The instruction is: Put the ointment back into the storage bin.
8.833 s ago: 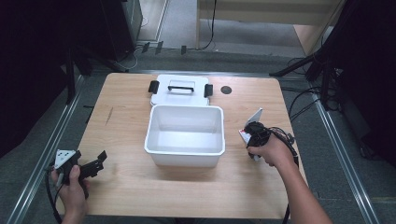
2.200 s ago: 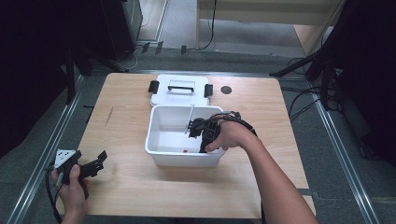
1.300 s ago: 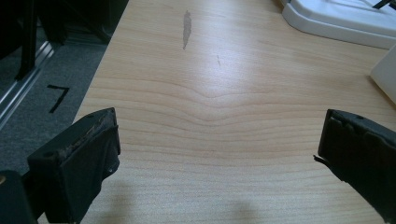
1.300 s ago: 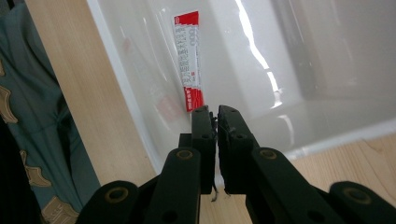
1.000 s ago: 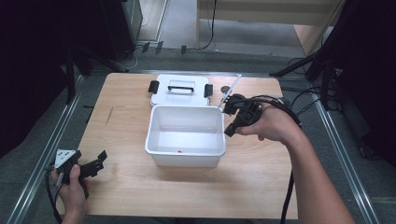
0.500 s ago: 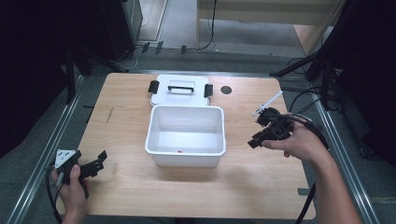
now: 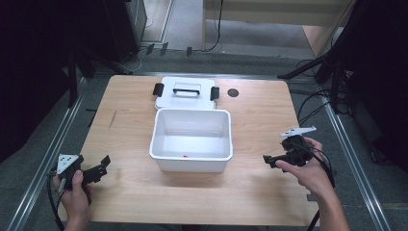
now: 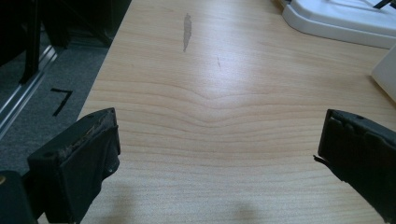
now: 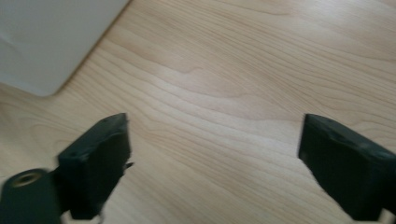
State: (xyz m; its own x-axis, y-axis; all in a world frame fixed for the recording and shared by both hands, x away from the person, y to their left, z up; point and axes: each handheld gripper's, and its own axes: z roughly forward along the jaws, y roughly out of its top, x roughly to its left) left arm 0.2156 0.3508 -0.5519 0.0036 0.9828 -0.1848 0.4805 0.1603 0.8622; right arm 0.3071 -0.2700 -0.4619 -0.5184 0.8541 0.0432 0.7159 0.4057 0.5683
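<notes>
Presently, right gripper [image 7: 270,159] held wide and empty beside white bin [image 7: 191,162], left gripper [image 7: 100,167] likewise spread over bare table [image 7: 260,115], small red item [image 7: 185,155] noted inside bin.

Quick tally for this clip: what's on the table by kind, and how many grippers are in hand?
White open bin: 1
White lid with a black handle and two black latches, lying flat behind the bin: 1
Small red item on the bin floor, too small to identify: 1
Hand-held grippers, left and right, both open: 2
Total: 5
</notes>
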